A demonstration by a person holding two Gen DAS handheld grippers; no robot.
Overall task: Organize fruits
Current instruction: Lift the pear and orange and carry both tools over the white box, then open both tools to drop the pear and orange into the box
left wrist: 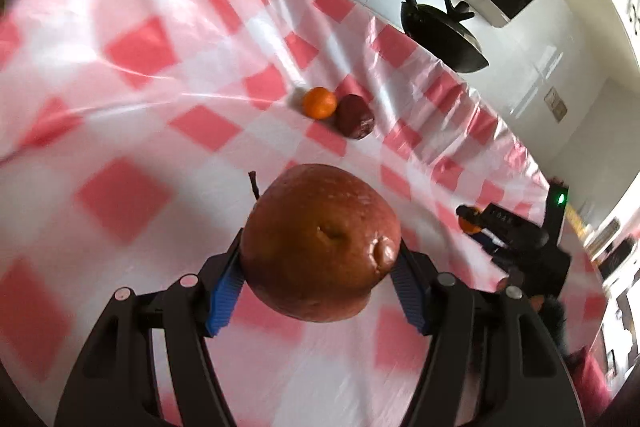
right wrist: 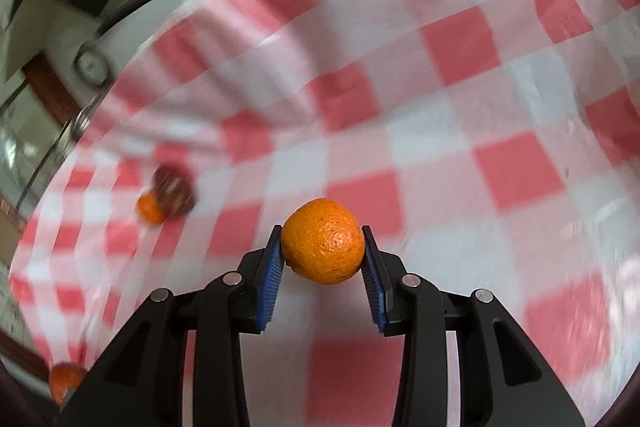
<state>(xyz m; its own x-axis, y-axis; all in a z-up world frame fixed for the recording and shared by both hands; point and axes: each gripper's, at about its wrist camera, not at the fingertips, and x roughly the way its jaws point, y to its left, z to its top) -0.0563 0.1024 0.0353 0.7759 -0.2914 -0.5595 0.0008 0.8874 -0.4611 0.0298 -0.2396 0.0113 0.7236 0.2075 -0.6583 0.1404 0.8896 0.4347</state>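
Nearest item: a large red-brown apple (left wrist: pixel 320 243), clamped between the blue ribbed pads (left wrist: pixel 224 291) of the left gripper (left wrist: pixel 320 267) and held clear of the cloth.
Left gripper state: closed on the apple; pads press its two flanks, calyx end toward the camera, stem (left wrist: pixel 253 183) pointing away to the upper left.
Right gripper state: the right gripper (right wrist: pixel 323 247) is closed on an orange mandarin (right wrist: pixel 323 241), pads seated on opposite sides near its widest part.
Fruit already placed: a small orange (left wrist: pixel 319 102) and a dark red fruit (left wrist: pixel 354 116) lie touching each other on the checked tablecloth (left wrist: pixel 140 51), well apart from both grippers.
Other fruit: one more orange fruit (right wrist: pixel 64 381) shows at the lower left edge of the right wrist view; where it rests cannot be told.
Step in hand (judgement): carrying both fruits toward the resting pair.
Method advised: keep grip pressure steady; lower each fruit until it bears on the cloth before releasing; set them beside the pair, not against it, since round fruit rolls.
Apple surface: smooth, glossy, with one dimpled blemish near the right-hand pad; bruising is possible under pressure.
Mandarin surface: pebbled, matt, slightly flattened sphere.
Cloth: thin plastic sheet, pink and white squares, creased and shiny; likely slippery.
Background: a black pan (left wrist: pixel 440 31) beyond the table edge.
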